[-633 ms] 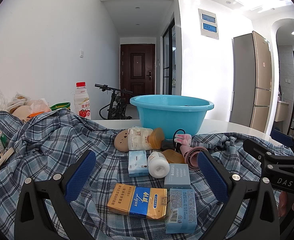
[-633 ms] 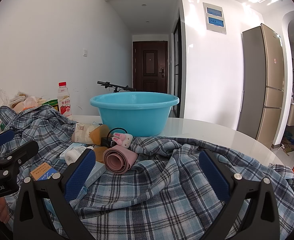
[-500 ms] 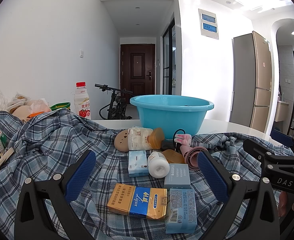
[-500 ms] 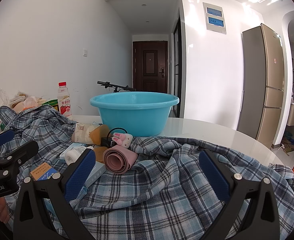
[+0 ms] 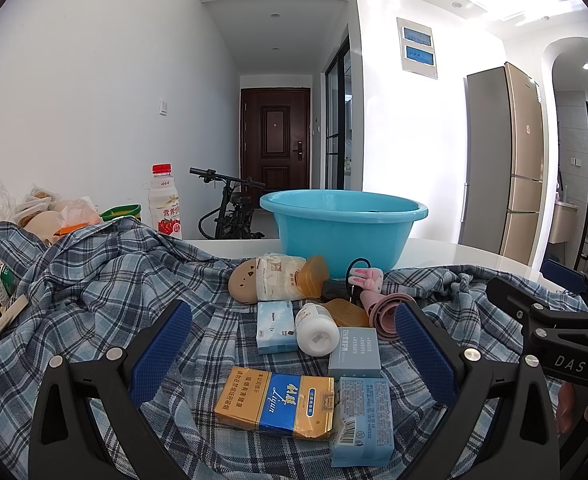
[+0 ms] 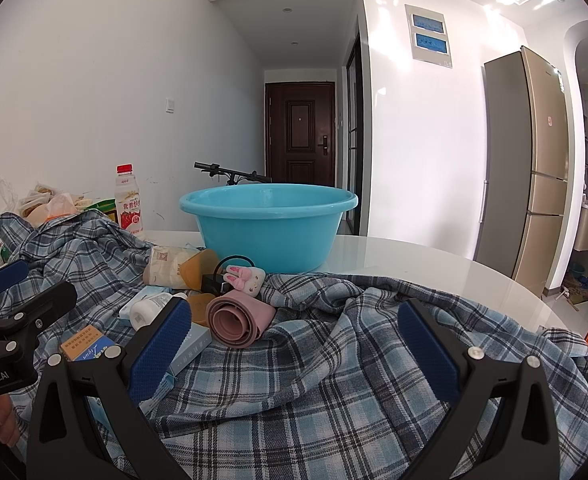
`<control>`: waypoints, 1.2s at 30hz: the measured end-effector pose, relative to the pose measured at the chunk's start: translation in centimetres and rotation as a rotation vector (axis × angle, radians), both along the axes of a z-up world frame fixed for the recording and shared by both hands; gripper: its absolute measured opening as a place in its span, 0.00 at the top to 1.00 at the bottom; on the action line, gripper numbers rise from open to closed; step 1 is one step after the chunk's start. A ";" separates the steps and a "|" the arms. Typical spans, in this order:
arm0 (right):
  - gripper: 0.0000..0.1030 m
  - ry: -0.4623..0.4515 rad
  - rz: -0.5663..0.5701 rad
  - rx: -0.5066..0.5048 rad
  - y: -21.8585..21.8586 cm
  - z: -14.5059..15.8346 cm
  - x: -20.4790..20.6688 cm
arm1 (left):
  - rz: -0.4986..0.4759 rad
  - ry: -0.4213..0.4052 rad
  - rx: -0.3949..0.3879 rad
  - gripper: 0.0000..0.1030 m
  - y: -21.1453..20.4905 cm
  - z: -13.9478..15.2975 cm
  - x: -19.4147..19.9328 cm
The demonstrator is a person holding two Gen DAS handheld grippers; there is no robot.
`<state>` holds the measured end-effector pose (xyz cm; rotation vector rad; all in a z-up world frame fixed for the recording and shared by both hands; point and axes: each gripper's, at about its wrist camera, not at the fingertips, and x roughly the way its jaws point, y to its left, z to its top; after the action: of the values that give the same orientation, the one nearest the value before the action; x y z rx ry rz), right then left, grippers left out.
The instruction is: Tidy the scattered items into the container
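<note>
Both grippers, left gripper (image 5: 294, 354) and right gripper (image 6: 294, 350), hold jaws wide, empty; nothing collected yet. Scattered items, cigarette pack (image 5: 274, 401) nearest, lie on the plaid cloth (image 5: 93, 300) covering the worktop's near half, before the blue basin (image 5: 344, 228). Next, likely: lower left jaws over the pack, close.

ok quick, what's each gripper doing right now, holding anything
left gripper: jaws wide open, holding nothing, above the boxes on the plaid cloth.
right gripper: jaws wide open, holding nothing, over bare cloth.
</note>
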<state>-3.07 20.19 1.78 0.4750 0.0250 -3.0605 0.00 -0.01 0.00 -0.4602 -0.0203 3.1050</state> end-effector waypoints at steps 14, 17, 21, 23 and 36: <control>0.00 0.000 0.000 -0.001 0.0 0.0 0.0 | -0.001 0.000 0.000 0.00 0.0 0.0 0.0; 0.00 -0.001 0.000 -0.001 0.0 0.0 0.0 | 0.000 0.001 0.000 0.00 0.0 0.0 0.0; 0.00 0.000 -0.001 -0.002 0.0 0.0 -0.1 | 0.000 0.002 0.000 0.00 0.0 0.0 0.0; 0.00 0.001 -0.003 -0.002 0.0 -0.1 -0.1 | 0.000 0.002 0.000 0.00 0.0 0.0 0.0; 0.00 0.000 -0.004 -0.004 0.1 0.0 -0.2 | -0.020 0.000 0.000 0.00 0.3 -0.1 0.1</control>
<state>-3.29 20.31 1.74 0.4756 0.0177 -3.0636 0.11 0.27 -0.14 -0.4567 -0.0162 3.0850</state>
